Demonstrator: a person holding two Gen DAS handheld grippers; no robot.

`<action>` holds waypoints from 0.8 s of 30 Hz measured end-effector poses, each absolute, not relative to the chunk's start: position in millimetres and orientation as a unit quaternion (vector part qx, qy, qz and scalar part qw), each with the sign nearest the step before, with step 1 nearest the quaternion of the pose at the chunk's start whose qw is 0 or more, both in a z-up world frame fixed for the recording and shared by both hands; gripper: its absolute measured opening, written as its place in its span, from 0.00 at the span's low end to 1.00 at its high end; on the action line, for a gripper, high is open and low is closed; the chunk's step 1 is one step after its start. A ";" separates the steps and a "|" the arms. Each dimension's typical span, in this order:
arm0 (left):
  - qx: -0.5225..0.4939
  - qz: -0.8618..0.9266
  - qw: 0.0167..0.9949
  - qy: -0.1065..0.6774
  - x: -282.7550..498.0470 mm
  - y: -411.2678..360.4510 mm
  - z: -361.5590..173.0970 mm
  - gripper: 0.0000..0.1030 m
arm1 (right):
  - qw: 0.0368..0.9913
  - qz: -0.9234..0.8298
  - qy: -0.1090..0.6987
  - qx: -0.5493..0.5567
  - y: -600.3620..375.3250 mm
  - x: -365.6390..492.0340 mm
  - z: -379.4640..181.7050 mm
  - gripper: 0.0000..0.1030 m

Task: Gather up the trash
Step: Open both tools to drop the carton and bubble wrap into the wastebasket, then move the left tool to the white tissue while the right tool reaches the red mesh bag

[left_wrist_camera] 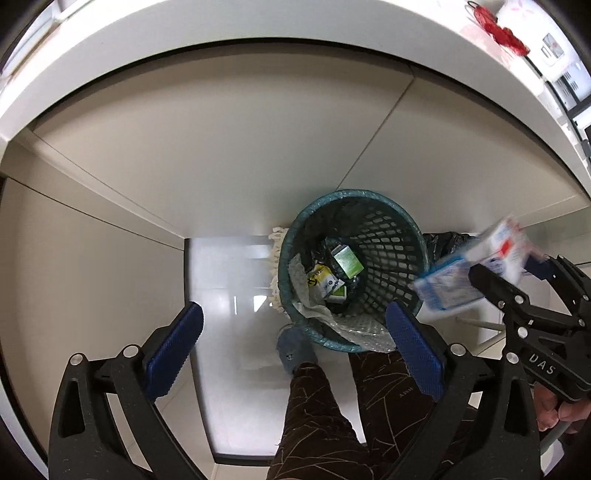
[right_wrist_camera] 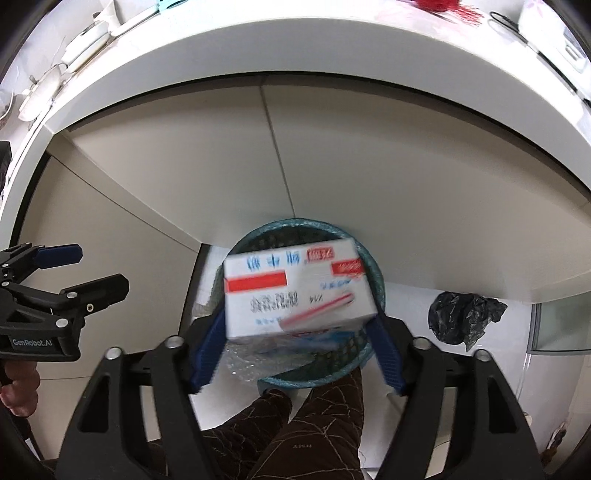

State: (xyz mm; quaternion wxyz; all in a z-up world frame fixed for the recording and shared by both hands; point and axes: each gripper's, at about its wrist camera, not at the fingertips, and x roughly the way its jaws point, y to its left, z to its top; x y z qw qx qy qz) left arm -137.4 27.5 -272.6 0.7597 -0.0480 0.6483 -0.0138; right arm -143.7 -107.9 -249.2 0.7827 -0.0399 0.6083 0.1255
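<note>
Fingers [left_wrist_camera: 173, 347] of the left gripper [left_wrist_camera: 291, 350] are spread wide w/ nothing between the blue pads; it hangs over the floor just left of the trash basket [left_wrist_camera: 388, 236]. In the right wrist view the same gripper [right_wrist_camera: 96, 269] shows at far left, jaws apart & empty.

Moving right: floor tile [left_wrist_camera: 229, 280] is glossy white, under a white counter edge [left_wrist_camera: 258, 26] & beige cabinet fronts [left_wrist_camera: 221, 129]. A cream fringed cloth [left_wrist_camera: 275, 254] lies against the basket's left side. Person's legs in dark patterned trousers [left_wrist_camera: 317, 417] stand at the basket's near side, a blue slipper [left_wrist_camera: 295, 350] touching or just beside its rim, can't tell which.

Basket is teal mesh, upright on the floor near the cabinet base. Inside: a green carton [left_wrist_camera: 347, 258], a yellow/white pack [left_wrist_camera: 325, 282], plus clear bubble wrap [left_wrist_camera: 354, 328] draped over the near rim.

Right of that, the right gripper [left_wrist_camera: 502, 266] pinches a white carton [left_wrist_camera: 476, 266] w/ blue & red print, motion-blurred. From the left wrist cam it sits just beside the basket's right rim, above it; from the right wrist cam the carton [right_wrist_camera: 295, 288] is clamped between the blue pads [right_wrist_camera: 208, 343] of the right gripper [right_wrist_camera: 299, 347] directly over the basket [right_wrist_camera: 376, 280] opening. Print is too smeared to read.

Far right: a crumpled black plastic bag [right_wrist_camera: 461, 317] lies on the floor beside the basket, apart from it. Red stuff [left_wrist_camera: 498, 29] sits on the counter top right; can't tell what it is.
</note>
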 end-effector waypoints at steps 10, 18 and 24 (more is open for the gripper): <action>-0.060 -0.001 0.781 0.622 -138.6 34.0 -253.2 0.94 | 0.794 0.090 0.598 -0.059 -111.9 -143.7 -226.5 0.89; -0.071 -0.010 0.806 0.588 -126.4 33.4 -211.3 0.94 | 0.823 0.056 0.563 -0.047 -143.6 -128.0 -176.9 0.90; -0.082 -0.016 0.826 0.558 -100.9 29.8 -172.2 0.94 | 0.843 0.048 0.534 -0.038 -162.9 -99.3 -142.4 0.90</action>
